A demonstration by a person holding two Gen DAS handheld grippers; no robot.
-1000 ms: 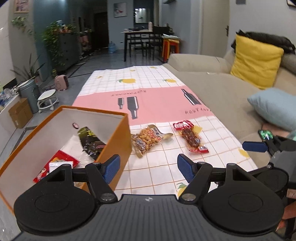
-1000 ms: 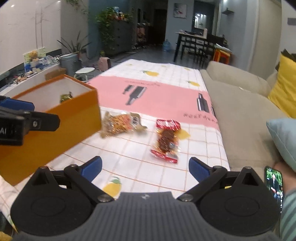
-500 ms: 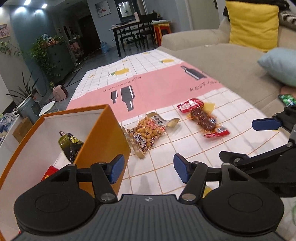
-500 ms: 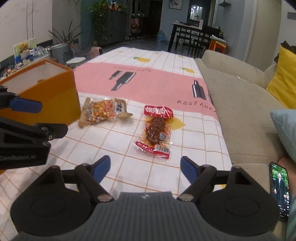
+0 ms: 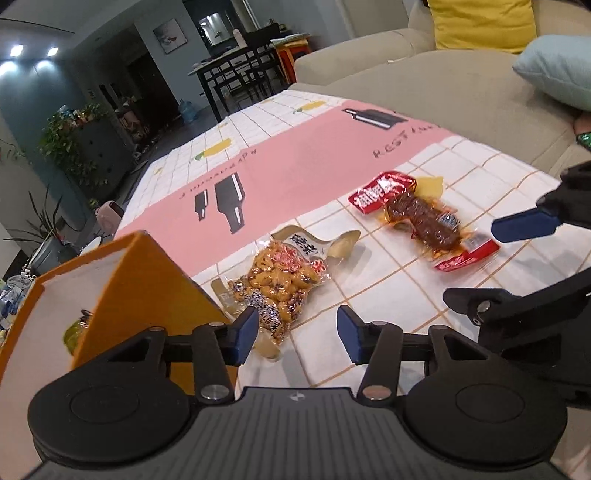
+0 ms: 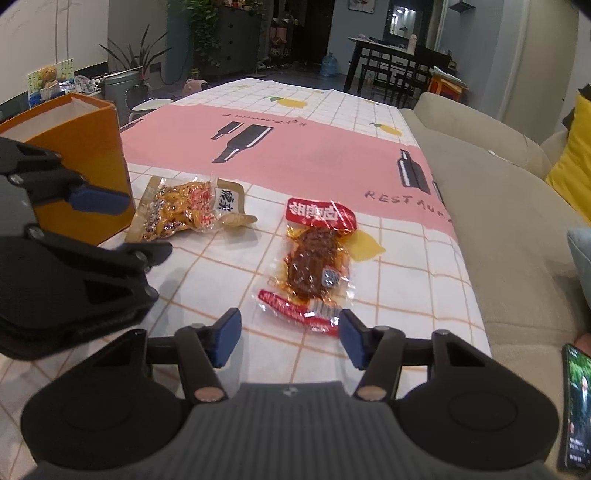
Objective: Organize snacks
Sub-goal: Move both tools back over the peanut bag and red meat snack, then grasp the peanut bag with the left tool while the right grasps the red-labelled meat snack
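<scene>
An orange box (image 5: 140, 280) stands at the left on the table; it also shows in the right wrist view (image 6: 85, 158). A clear pack of yellow peanuts (image 5: 280, 280) lies beside it, also seen from the right wrist (image 6: 181, 210). A red pack with brown meat (image 5: 421, 218) lies further right and shows in the right wrist view (image 6: 314, 262). My left gripper (image 5: 295, 334) is open and empty, just short of the peanut pack. My right gripper (image 6: 288, 338) is open and empty, its fingertips at the near end of the meat pack.
The table wears a pink and white checked cloth (image 6: 295, 147). A beige sofa (image 6: 498, 206) runs along its right edge with a yellow cushion (image 5: 480, 22) and a light blue one (image 5: 557, 66). A phone (image 6: 576, 406) shows at the far right. A dark snack pack (image 5: 75, 332) lies inside the box.
Both grippers have moved forward and lower toward the snacks. The left one has turned right, away from the box opening, onto the peanut pack. The right one has closed in on the meat pack.
</scene>
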